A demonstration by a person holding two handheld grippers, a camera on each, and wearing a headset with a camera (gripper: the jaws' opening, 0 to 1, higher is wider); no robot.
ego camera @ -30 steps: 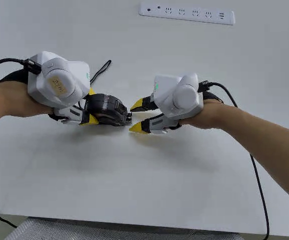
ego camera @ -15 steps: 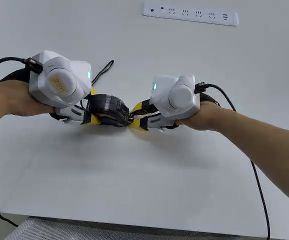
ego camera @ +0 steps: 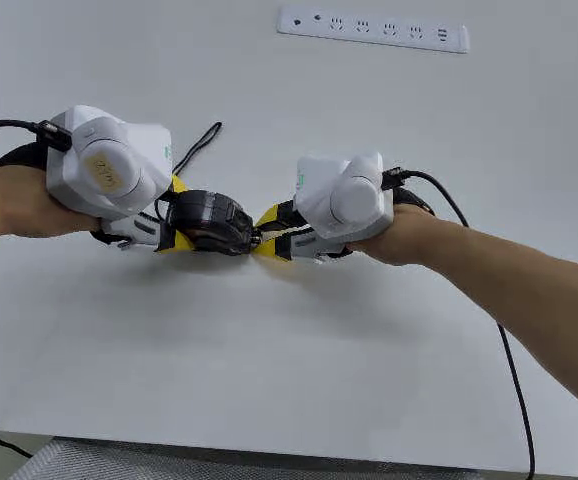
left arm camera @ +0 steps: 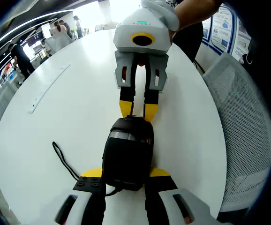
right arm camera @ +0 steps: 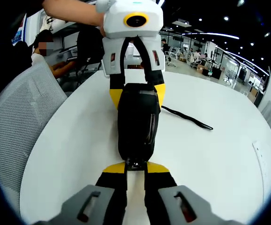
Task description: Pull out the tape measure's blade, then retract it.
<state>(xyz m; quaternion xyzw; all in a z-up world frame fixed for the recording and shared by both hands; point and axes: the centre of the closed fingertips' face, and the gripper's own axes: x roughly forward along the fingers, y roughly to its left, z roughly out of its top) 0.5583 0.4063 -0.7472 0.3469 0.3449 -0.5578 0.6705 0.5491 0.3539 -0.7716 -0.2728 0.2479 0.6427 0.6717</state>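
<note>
Head view: the tape measure (ego camera: 214, 222) is clamped in the left claw (ego camera: 180, 213), the right claw (ego camera: 262, 232) met at its mouth. Left gripper view: it is gripped squarely. Right gripper view — the blade hook (right arm camera: 135, 165) is pinched between the tips; a straight pull away from the left claw is advised

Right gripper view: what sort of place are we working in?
Probably an open-plan office: a large white round table, a grey mesh office chair beside it, and more desks under long ceiling light strips behind.
</note>
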